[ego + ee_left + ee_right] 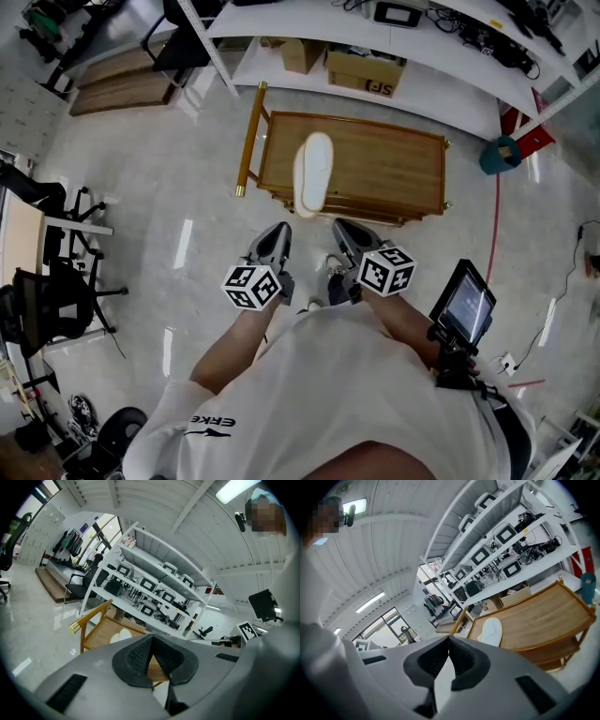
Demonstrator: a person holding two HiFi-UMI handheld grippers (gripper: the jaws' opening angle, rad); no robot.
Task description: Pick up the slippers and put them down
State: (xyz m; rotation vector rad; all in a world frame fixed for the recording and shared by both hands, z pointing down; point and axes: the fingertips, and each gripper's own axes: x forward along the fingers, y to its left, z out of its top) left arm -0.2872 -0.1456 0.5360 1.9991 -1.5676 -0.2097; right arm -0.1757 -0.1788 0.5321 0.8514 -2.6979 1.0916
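Note:
One white slipper (314,173) lies sole-up on the wooden cart (394,164), near its left front edge. The same slipper shows small in the left gripper view (123,634) and in the right gripper view (491,632). My left gripper (275,232) hangs over the floor just short of the cart's front edge, jaws shut with nothing between them (151,637). My right gripper (345,230) is beside it at the same distance from the cart, and its pads also meet at the tips, empty (449,639). Both point toward the cart. Only this one slipper is in view.
White shelving (375,37) with cardboard boxes (366,70) stands behind the cart. Black office chairs (47,291) are at the left, and a low wooden platform (117,80) at the top left. A teal bin (500,155) sits to the cart's right. A small screen (466,305) hangs at the person's right side.

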